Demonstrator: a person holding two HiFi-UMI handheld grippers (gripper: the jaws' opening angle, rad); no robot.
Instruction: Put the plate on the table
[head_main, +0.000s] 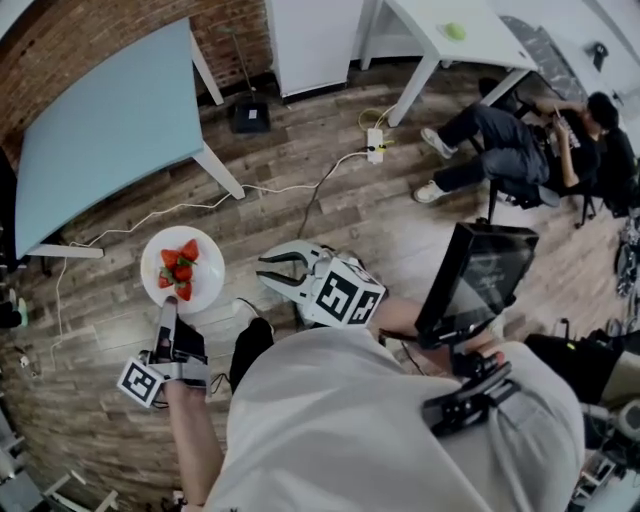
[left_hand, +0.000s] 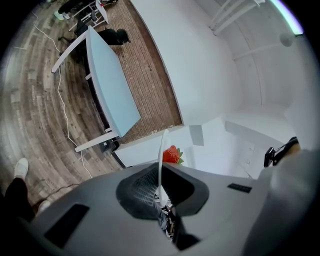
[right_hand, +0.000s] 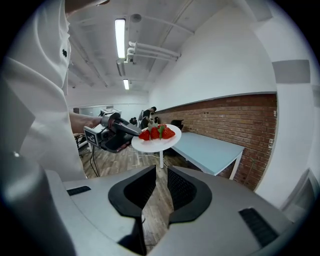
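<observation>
A white plate (head_main: 182, 268) with several strawberries (head_main: 178, 270) hangs level over the wooden floor, just off the near corner of the light blue table (head_main: 110, 110). My left gripper (head_main: 168, 305) is shut on the plate's near rim. In the left gripper view the rim (left_hand: 161, 155) shows as a thin white edge between the jaws, with a strawberry (left_hand: 171, 155) beyond it. My right gripper (head_main: 283, 270) hovers to the right of the plate, open and holding nothing. In the right gripper view the plate (right_hand: 156, 141) and the left gripper (right_hand: 112, 134) lie ahead, with the table (right_hand: 210, 150) to their right.
A white table (head_main: 450, 40) stands at the back right, with a seated person (head_main: 520, 150) beside it. A power strip (head_main: 376, 145) and cables lie on the floor. A dark box (head_main: 250, 117) sits near a white cabinet (head_main: 315, 40). A black screen (head_main: 475, 280) hangs at my chest.
</observation>
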